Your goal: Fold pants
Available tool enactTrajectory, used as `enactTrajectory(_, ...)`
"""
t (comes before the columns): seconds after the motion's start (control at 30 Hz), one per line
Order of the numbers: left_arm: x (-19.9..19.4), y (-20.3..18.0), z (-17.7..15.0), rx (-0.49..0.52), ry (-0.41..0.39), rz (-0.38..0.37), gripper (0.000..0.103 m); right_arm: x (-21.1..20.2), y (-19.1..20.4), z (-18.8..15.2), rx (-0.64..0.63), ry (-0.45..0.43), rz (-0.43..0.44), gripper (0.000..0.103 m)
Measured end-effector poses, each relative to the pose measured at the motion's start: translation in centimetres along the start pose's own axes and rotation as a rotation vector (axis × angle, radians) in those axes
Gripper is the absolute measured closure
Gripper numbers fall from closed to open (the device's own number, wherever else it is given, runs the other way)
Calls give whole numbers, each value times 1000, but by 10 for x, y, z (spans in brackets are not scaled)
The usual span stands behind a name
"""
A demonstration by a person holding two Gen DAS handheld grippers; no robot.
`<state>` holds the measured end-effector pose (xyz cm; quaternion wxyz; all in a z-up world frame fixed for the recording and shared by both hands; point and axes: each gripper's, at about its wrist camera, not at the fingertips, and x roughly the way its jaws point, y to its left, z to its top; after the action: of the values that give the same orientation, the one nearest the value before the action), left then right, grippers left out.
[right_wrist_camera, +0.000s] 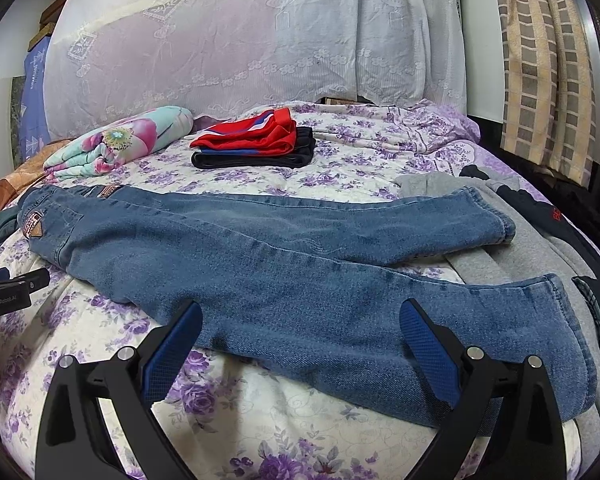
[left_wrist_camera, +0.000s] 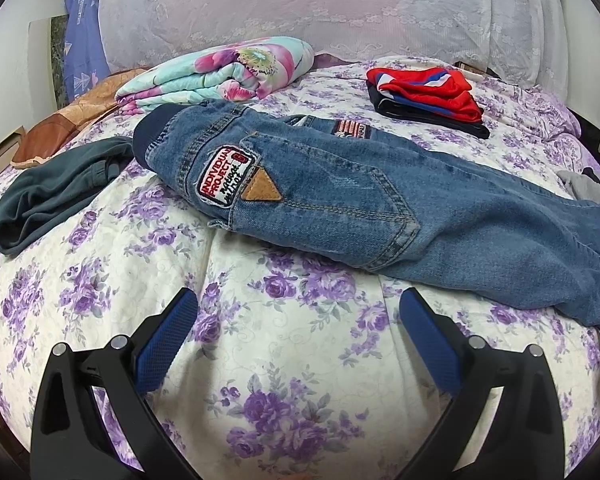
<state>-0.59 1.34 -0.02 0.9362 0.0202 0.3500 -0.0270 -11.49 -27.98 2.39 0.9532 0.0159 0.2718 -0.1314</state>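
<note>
- Jeans (right_wrist_camera: 260, 256) flat on bed (left_wrist_camera: 260, 360), legs splayed apart.
- Left gripper (left_wrist_camera: 299, 344) and right gripper (right_wrist_camera: 300, 346) fingers spread wide, empty.
- Likely next: pinch near leg hem, lay it squarely over far leg.

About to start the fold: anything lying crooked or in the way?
The jeans lie flat with legs splayed apart, not stacked. The far leg's cuff rests on a grey garment at the right edge. Both grippers, left and right, are open and hold nothing.
</note>
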Motion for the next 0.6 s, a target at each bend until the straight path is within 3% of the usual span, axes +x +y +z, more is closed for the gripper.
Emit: enactTrajectory(0.6, 5, 3, 1, -23, 16, -16, 5, -3, 0, -2, 6, -15, 7, 4)
